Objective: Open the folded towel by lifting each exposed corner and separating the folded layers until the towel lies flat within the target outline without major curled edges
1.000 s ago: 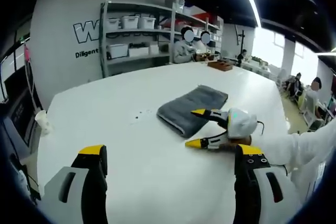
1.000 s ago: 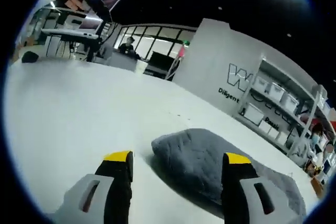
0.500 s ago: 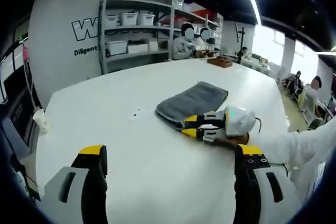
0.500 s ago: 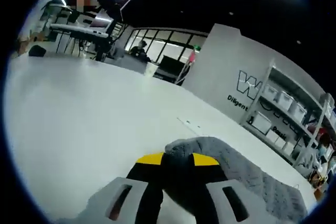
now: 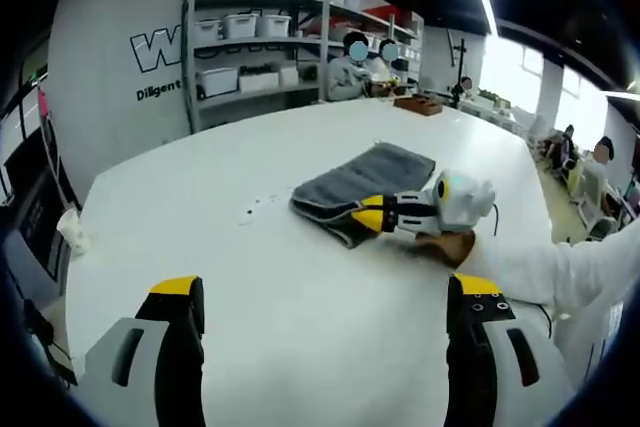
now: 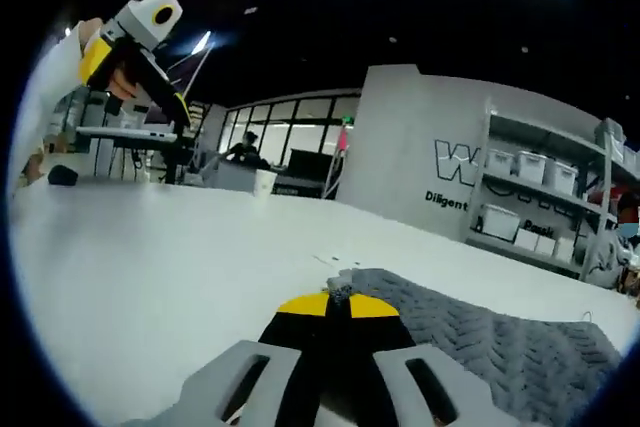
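A grey folded towel (image 5: 372,175) lies on the white table (image 5: 200,207), right of the middle. My right gripper (image 5: 370,215) comes in from the right, held by a hand in a white sleeve, and is shut on the towel's near corner. In the right gripper view the yellow tips of that gripper (image 6: 336,305) are pressed together with a small bit of grey cloth between them, and the towel (image 6: 490,337) stretches away to the right. My left gripper (image 5: 326,289) hangs open above the near table, well short of the towel. It also shows, raised, as the left gripper (image 6: 135,37).
A paper cup (image 5: 70,231) stands at the table's left edge, and a brown box (image 5: 418,105) sits at the far end. Metal shelves with white bins (image 5: 240,57) line the wall behind. People sit beyond the far edge and at the right.
My right gripper went from open around the towel's near corner to shut on it. The towel's near edge has shifted a little. My left gripper stays open.
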Motion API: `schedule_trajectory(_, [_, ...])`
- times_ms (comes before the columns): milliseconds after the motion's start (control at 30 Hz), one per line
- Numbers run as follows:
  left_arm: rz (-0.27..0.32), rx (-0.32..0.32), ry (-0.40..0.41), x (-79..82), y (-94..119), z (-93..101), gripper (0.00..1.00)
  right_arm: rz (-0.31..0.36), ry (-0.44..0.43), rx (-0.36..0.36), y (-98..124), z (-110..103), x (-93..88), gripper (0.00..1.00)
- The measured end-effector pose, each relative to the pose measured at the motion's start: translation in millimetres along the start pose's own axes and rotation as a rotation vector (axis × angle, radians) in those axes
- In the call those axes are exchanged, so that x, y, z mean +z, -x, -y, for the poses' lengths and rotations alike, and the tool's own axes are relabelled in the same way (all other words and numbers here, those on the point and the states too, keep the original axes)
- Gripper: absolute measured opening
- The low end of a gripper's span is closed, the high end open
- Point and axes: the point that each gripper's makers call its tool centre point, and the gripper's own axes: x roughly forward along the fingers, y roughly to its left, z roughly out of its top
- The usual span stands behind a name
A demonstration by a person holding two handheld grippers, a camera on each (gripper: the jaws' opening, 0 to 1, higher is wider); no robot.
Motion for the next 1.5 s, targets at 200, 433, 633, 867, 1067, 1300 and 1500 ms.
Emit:
schedule_trajectory(200, [-0.017,-0.018,-0.017,-0.1,-10,8.8,0.99,0.026,-0.053,-0.071,11,31,-0.4,0.00])
schedule_trajectory(433, [-0.040,0.004,-0.013,1.2,-19,-3.5,0.99,0.050,-0.071,-0.135,25,71,-5.6,0.00])
schedule_trajectory(633, [-0.053,0.028,-0.007,-0.3,-22,-7.4,0.99,0.055,-0.074,-0.175,34,94,-10.3,0.00])
schedule_trajectory(867, [-0.062,0.028,-0.004,-1.6,-26,-6.6,0.99,0.047,-0.052,-0.225,46,119,-16.2,0.00])
schedule_trajectory(1067, [-0.064,0.033,-0.004,-3.5,-27,-4.5,0.99,0.039,-0.046,-0.258,58,139,-21.7,0.00])
schedule_trajectory(1300, [-0.072,0.040,0.000,-6.8,-30,-4.8,0.99,0.026,-0.024,-0.294,71,162,-28.4,0.00])
schedule_trajectory(1500, [-0.083,0.042,0.005,-11.3,-33,-3.6,0.99,0.026,-0.010,-0.336,85,184,-31.7,0.00])
